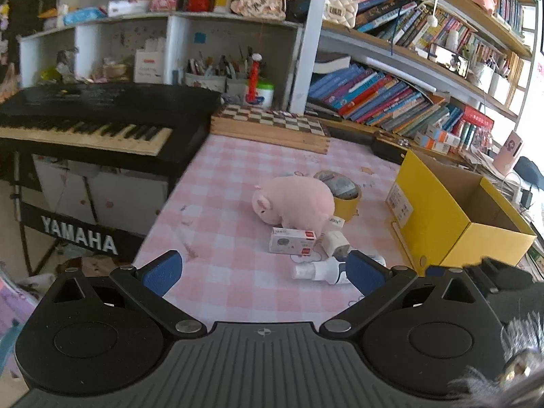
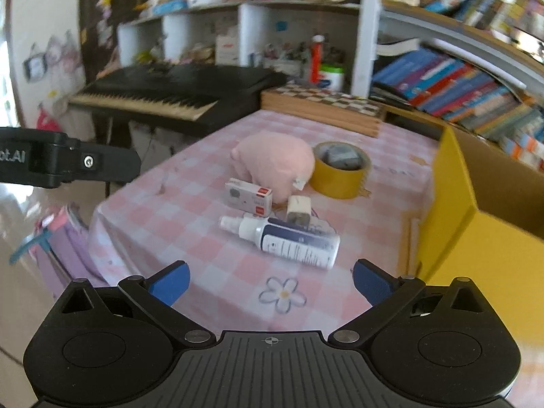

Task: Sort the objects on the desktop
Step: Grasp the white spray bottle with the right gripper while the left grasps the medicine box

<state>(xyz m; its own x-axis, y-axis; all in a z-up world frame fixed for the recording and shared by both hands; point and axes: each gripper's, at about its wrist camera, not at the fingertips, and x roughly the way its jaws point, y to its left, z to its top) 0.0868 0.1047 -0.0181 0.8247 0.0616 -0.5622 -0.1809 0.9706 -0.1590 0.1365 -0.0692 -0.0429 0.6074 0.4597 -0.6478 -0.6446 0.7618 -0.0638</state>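
Right wrist view: the right gripper (image 2: 270, 280) hovers with its blue pads spread wide and nothing between them, above a pink checked tablecloth (image 2: 190, 238) where a small heap of clutter waits to be sorted. Nearest lies a white spray bottle (image 2: 289, 239) on its side, nozzle pointing left; just behind it sit a small white charger plug (image 2: 298, 209), a white carton (image 2: 249, 197) and a pink plush pig (image 2: 277, 166), with a roll of yellow tape (image 2: 341, 170) beside the pig. An open yellow box (image 2: 452, 210) stands to the right, probably the destination. In the left wrist view, the left gripper (image 1: 263, 272) is likewise spread and empty, short of the same heap. The bottle looks rigid, smooth and likely to roll, so a grip across the middle of its body seems safest. The pig is soft and light and should squash under the pads; the carton is light but crushable.
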